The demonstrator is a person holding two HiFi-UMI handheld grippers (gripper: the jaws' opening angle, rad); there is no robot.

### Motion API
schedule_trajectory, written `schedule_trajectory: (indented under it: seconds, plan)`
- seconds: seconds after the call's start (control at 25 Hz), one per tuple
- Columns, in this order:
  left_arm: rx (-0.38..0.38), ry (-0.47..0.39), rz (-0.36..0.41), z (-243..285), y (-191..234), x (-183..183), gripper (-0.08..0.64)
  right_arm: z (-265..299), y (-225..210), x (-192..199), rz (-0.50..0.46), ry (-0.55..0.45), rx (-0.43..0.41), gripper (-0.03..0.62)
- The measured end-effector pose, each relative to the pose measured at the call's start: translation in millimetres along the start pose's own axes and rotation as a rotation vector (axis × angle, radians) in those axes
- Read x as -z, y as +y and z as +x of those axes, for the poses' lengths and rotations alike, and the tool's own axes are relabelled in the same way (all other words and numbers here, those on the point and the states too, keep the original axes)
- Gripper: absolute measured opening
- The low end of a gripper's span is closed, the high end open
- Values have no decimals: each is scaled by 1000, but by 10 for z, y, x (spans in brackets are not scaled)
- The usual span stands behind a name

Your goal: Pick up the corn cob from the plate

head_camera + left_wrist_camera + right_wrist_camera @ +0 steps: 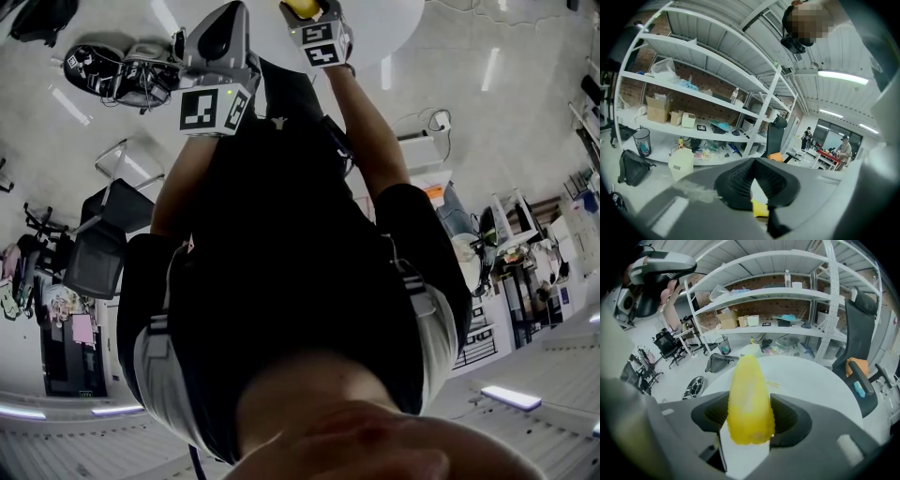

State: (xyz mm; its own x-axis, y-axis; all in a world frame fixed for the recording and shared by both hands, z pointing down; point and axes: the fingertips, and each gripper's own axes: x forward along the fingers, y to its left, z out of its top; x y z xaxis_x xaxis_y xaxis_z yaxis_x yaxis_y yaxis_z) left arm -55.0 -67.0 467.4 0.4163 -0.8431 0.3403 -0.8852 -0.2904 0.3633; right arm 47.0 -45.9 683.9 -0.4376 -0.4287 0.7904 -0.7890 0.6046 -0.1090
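My right gripper [749,422] is clamping the corn [749,394], jaws fairly wide; left gripper [753,164] is sitting tips-together, empty; head view is cropping most of the corn.

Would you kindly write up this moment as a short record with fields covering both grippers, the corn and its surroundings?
Right gripper: jaws closed on the yellow corn cob, one pad on each side
Corn orientation: narrow end points away from the gripper
Corn position: held in the air above the round white table
Left gripper: jaw tips together, nothing gripped
Plate: not seen in any view
Background: white metal shelving and a black office chair beyond the table
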Motion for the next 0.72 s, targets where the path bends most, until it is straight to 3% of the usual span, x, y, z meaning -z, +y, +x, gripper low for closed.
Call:
schedule_trajectory:
  seconds: [0.72]
  plan:
    - [24, -87, 47, -366, -239, -298, 6, -604, 142, -353, -8, -145, 45, 271]
